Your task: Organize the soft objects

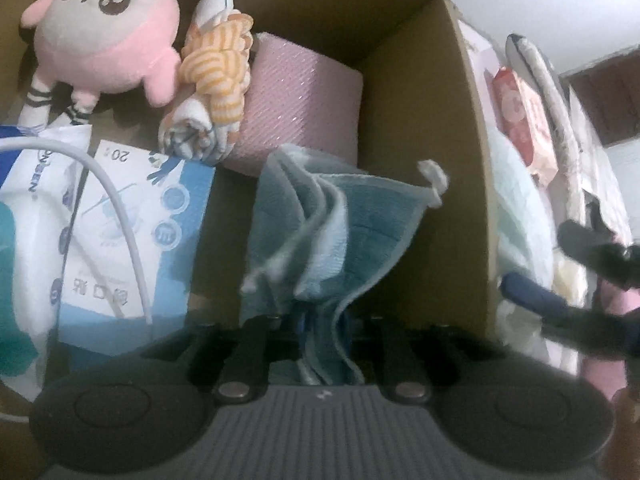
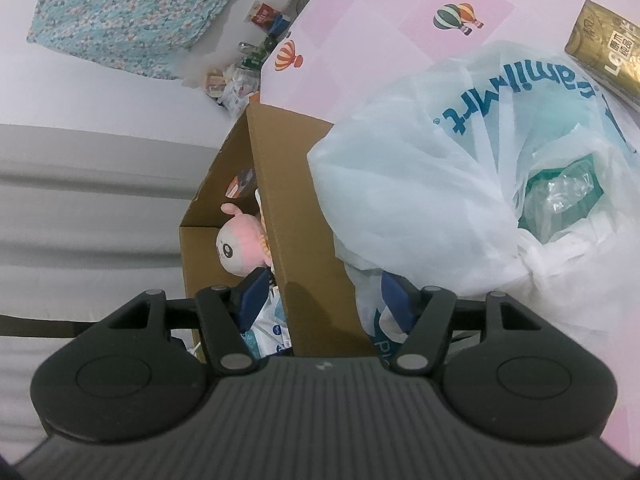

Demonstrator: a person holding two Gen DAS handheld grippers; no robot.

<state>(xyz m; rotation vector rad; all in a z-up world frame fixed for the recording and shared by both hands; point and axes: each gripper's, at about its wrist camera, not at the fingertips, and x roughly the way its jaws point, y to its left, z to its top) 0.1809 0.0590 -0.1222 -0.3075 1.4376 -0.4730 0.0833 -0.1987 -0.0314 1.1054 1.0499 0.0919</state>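
Left wrist view: left gripper (image 1: 320,344) low centre, jaws nearly together and clenched on a folded blue cloth (image 1: 316,232) that hangs bunched inside the cardboard box (image 1: 420,120) — cloth at frame centre, above the bare box floor. Behind it, a pink sponge-like block (image 1: 296,104). Upper left, a pink plush toy (image 1: 108,36); just right of it, an orange-striped rolled cloth (image 1: 216,80) leaning on the block. Lower left, blue-and-white tissue packs (image 1: 132,232) crossed by a white cable (image 1: 120,216).

Right wrist view: right gripper (image 2: 324,304) low centre, jaws parted, straddling the near box wall — one finger inside the box, the other outside against a white plastic bag (image 2: 440,184). Whether the pads press the wall cannot be told. Plush toy glimpsed within the box at centre left. Pink patterned surface (image 2: 380,20) upper right.
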